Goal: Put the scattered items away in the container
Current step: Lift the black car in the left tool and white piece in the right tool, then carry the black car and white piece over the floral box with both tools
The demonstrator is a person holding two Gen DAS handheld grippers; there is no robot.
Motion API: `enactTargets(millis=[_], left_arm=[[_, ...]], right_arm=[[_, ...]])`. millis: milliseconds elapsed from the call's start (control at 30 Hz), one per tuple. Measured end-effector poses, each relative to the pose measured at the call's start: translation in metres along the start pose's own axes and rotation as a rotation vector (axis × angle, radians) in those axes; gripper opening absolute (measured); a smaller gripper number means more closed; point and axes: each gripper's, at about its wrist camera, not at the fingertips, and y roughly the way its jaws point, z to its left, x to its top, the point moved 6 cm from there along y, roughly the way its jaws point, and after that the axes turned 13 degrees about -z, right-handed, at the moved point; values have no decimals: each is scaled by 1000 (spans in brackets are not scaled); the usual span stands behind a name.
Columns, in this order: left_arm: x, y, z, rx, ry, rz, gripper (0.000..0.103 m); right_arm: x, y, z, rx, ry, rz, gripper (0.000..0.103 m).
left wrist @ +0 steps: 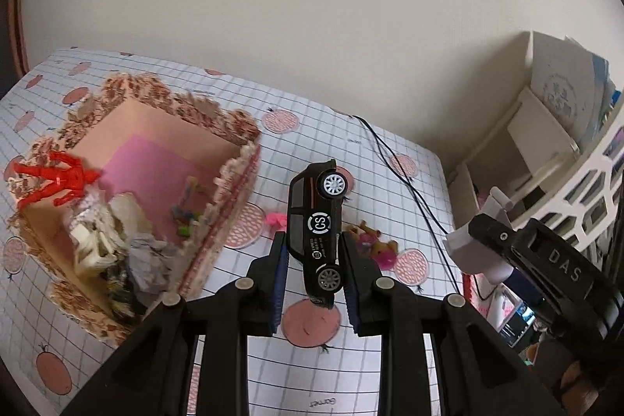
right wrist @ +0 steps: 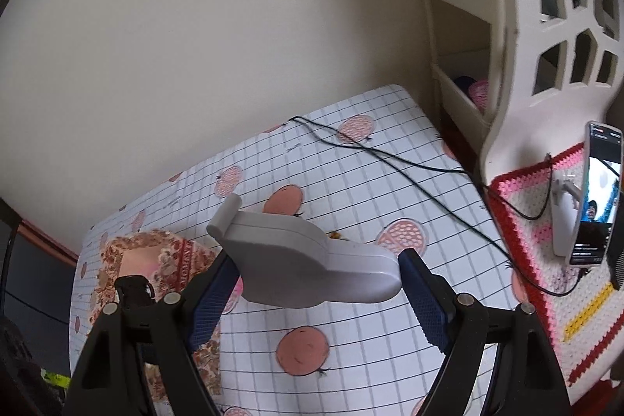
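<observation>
- Across the lower frame of both views spreads the checked tablecloth (left wrist: 351,143); the patterned box (left wrist: 234,190), the container, sits left of centre in the left wrist view, already holding toys.
- Centre frame, the left gripper (left wrist: 314,283) clamps a black toy car (left wrist: 318,229) aloft; it probably goes leftward over the box next.
- Centre of the right wrist view, the right gripper (right wrist: 316,283) holds a grey plastic piece (right wrist: 308,260) between narrowed jaws.
- Small pink toys (left wrist: 374,244) remain mid-cloth.

Soft even light, fisheye-warped edges
</observation>
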Motion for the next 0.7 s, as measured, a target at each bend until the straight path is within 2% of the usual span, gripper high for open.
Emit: enactTargets(millis=[467,700], left_arm=[[24,-25,66,96,-113,-71,27],[37,-39,108,143,-188,-115,27]], right_arm=[[-23,-4,83,116,-131,5,85],[-46,-7,136,163,-252,3,85]])
